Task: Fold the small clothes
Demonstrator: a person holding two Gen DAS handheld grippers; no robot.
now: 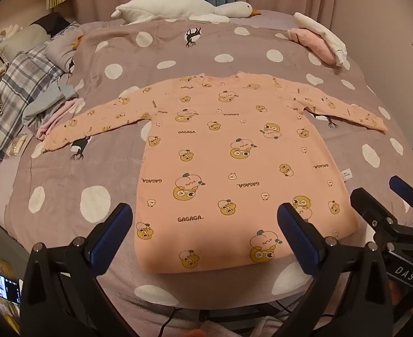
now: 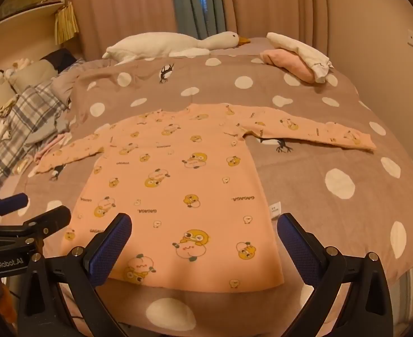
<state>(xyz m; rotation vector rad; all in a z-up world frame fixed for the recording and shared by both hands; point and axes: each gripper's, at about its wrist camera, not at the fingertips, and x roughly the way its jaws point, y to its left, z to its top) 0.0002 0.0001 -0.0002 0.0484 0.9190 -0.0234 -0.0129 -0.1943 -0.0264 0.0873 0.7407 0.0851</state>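
A small peach long-sleeved shirt (image 1: 220, 151) (image 2: 178, 185) with yellow cartoon prints lies flat on the bed, both sleeves spread out sideways, hem toward me. My left gripper (image 1: 203, 224) hovers above the hem's left half, open wide with nothing between its blue pads. My right gripper (image 2: 203, 236) hovers over the hem's right corner, also open and empty. In the left wrist view the right gripper (image 1: 380, 199) shows at the right edge; in the right wrist view the left gripper (image 2: 29, 210) shows at the left edge.
The shirt lies on a mauve bedspread with white dots (image 1: 99, 202) (image 2: 338, 185). A white goose plush (image 1: 184, 7) (image 2: 172, 43) lies at the far side. Folded pink and white clothes (image 1: 318, 39) (image 2: 296, 59) sit far right. Plaid bedding and crumpled clothes (image 1: 23, 95) pile at the left.
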